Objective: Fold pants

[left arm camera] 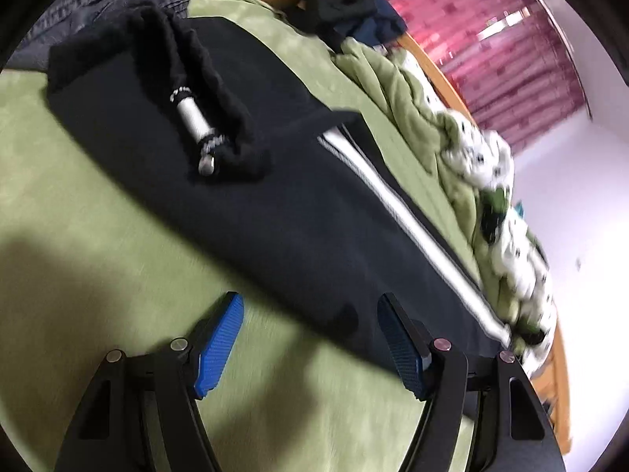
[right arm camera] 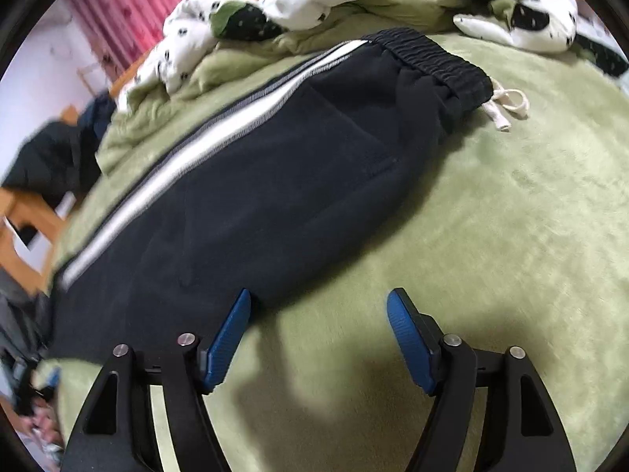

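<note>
The left gripper (left arm camera: 310,338) hangs just above the green bed cover (left arm camera: 78,204), its blue-padded jaws spread wide with nothing between them. Its left pad sits over bare cover and its right pad is at the near edge of the dark pants (left arm camera: 243,212), which stretch away ahead of it with a white side stripe (left arm camera: 397,212) running along their right edge. Farther ahead and to the left, a black fuzzy cloth (left arm camera: 165,59) with a silver cylinder (left arm camera: 192,118) poking from it lies on the pants. To the right of the stripe is a crumpled green and white spotted blanket (left arm camera: 471,165). The right gripper (right arm camera: 318,334) is likewise wide open and empty, low over the cover (right arm camera: 511,236). Its left pad touches or nearly touches the pants' (right arm camera: 275,181) near edge, and its right pad is over bare cover. The elastic waistband (right arm camera: 432,59) lies far ahead and slightly right, with a white drawstring (right arm camera: 507,106) spilling out beside it.
</note>
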Motion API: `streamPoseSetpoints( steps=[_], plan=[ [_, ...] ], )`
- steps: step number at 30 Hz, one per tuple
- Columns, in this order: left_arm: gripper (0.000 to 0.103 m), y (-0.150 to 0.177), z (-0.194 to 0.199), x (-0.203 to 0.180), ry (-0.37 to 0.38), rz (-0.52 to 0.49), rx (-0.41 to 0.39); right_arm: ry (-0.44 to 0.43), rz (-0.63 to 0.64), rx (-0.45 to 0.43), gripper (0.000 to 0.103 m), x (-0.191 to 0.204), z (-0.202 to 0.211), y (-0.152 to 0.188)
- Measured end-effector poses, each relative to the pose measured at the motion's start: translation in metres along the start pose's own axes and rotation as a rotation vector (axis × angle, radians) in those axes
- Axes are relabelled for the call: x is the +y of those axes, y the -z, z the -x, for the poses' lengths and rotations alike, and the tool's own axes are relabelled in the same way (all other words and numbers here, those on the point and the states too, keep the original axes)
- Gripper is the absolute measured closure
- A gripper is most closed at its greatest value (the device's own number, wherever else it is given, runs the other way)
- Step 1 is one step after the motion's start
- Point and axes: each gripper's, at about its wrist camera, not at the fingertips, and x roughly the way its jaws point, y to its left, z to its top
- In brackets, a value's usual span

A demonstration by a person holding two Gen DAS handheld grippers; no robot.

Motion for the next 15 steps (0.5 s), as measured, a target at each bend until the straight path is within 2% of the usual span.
streamPoseSetpoints(
  steps=[2,6,7,9,11,13,15],
  plan=[
    [0.036,-0.009,-0.009,0.001,0.006,0.034,-0.027,-0.013,-0.043,-0.011,0.029,-0.005,-0.011,-0.015],
    [0.038,-0.027,-0.029,-0.01,-0.022,0.023,-0.046,-0.036,-0.109,-0.023,0.029,-0.011,-0.036,-0.044],
    [0.043,-0.033,-0.036,-0.013,-0.035,0.025,-0.048,-0.037,-0.122,-0.024,0.03,-0.011,-0.045,-0.054],
    [0.058,-0.041,-0.045,-0.016,-0.071,0.033,-0.043,-0.004,-0.143,-0.039,0.042,-0.012,-0.056,-0.069],
    [0.084,-0.051,-0.055,-0.016,-0.122,0.039,-0.035,0.044,-0.163,-0.057,0.073,-0.012,-0.067,-0.084],
    [0.092,-0.056,-0.059,-0.014,-0.137,0.049,-0.012,0.031,-0.192,-0.077,0.084,-0.014,-0.069,-0.09],
    [0.093,-0.053,-0.049,-0.02,-0.138,0.029,-0.038,0.032,-0.208,-0.108,0.087,-0.013,-0.059,-0.089]
  ],
)
